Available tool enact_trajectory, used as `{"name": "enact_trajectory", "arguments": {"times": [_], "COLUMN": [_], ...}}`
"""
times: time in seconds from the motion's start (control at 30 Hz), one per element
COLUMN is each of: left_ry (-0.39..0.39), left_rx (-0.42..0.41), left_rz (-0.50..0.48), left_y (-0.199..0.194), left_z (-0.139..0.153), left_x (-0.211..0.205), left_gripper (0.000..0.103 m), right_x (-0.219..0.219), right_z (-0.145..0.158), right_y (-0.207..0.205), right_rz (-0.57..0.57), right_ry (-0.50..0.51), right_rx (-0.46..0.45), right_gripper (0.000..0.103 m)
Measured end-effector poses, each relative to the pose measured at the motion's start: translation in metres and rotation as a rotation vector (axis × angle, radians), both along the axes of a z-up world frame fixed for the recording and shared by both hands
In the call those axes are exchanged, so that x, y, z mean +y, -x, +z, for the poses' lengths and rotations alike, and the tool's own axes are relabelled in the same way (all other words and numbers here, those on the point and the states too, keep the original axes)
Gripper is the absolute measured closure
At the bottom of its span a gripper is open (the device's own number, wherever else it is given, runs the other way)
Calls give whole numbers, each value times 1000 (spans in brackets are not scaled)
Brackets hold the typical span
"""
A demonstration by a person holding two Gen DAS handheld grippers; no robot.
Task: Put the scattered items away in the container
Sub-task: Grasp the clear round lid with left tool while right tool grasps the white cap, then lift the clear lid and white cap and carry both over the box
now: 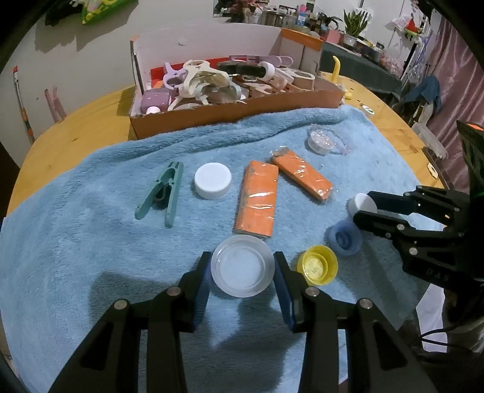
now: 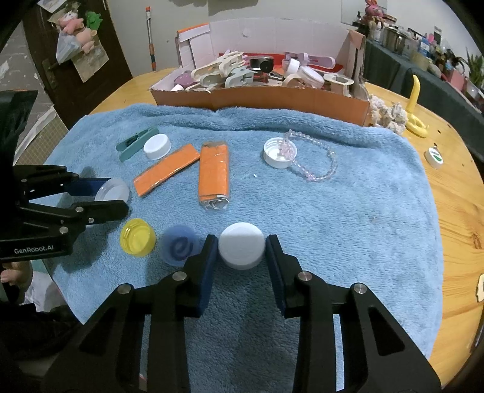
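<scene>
Setting: a round wooden table (image 2: 453, 193) in a cluttered room, draped with a fluffy light-blue towel (image 2: 348, 211); an open orange cardboard box (image 2: 272, 99), already heaped with pale plastic clips, sits at the towel's far edge.
Towel, left to right: a teal plastic clothes peg (image 1: 161, 193), a white round screw cap (image 1: 212, 180), two orange film-wrapped packets (image 1: 258, 199) side by side, then an upturned white lid (image 2: 279, 152) with a string of clear pink beads (image 2: 314, 163) draped over it.
Left gripper: the left gripper (image 1: 242, 266) brackets a translucent shallow round lid (image 1: 243, 266), its blue pads at the rim on both sides, apparently clamped on it.
Near front: a yellow plastic bottle cap (image 1: 317, 265) lies just beside that lid, a blue cap with a swirl inside (image 1: 345, 237) next along.
Right gripper: the right gripper (image 2: 242, 249) is pinched on a white domed bottle cap (image 2: 241, 249), resting on the towel.
Left wrist view only: green foil bag (image 1: 99, 10) hung on the wall.
Right wrist view only: a yellow curved plastic hook (image 2: 416, 105) beside a cream knitted bundle (image 2: 388, 116), a small green-and-white disc (image 2: 434, 157) on bare wood, and the person's fingertips (image 2: 9, 276) behind the left gripper.
</scene>
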State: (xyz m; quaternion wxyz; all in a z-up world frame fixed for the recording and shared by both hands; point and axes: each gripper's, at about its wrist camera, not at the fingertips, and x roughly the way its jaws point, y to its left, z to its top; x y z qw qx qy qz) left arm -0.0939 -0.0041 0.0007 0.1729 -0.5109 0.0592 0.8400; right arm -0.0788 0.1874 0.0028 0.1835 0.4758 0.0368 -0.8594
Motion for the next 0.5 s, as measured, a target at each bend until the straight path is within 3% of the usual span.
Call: {"name": "enact_trajectory", "arguments": {"times": [0.5], "left_ry": [-24], "left_rx": [32], "left_rz": [11], "left_y": [6], "left_z": [17], "left_x": [-3], "left_gripper": [61], "right_x": [1], "right_z": [15], "right_y": [-1], "right_rz": [0], "right_ry": [5], "right_rx": [27], "right_gripper": [72]}}
